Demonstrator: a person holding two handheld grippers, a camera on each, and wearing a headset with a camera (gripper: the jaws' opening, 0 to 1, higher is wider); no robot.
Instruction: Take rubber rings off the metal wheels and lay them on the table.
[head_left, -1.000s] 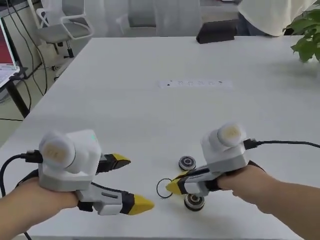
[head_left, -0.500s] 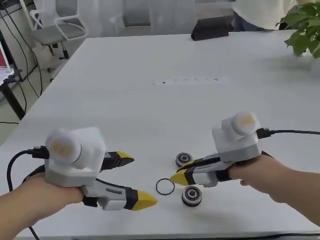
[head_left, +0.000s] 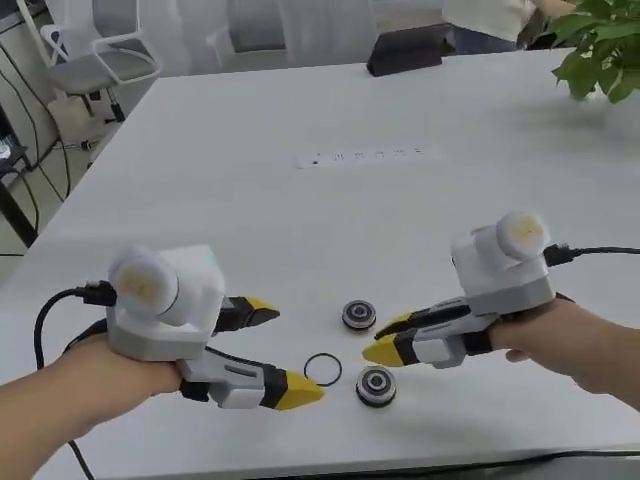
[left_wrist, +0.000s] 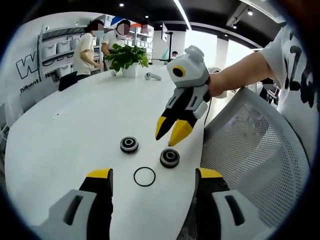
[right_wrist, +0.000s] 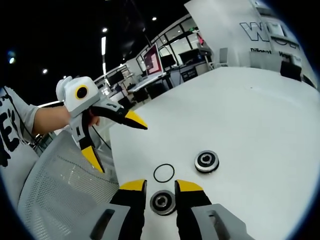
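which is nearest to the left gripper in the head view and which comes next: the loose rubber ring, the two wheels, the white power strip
1. Loose rubber ring, just right of the left gripper.
2. Front wheel and back wheel, further right; too close to call between them.
3. White power strip, far ahead at mid-table.

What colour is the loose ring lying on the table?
Black. The ring shows clearest in the left gripper view, against the white table.
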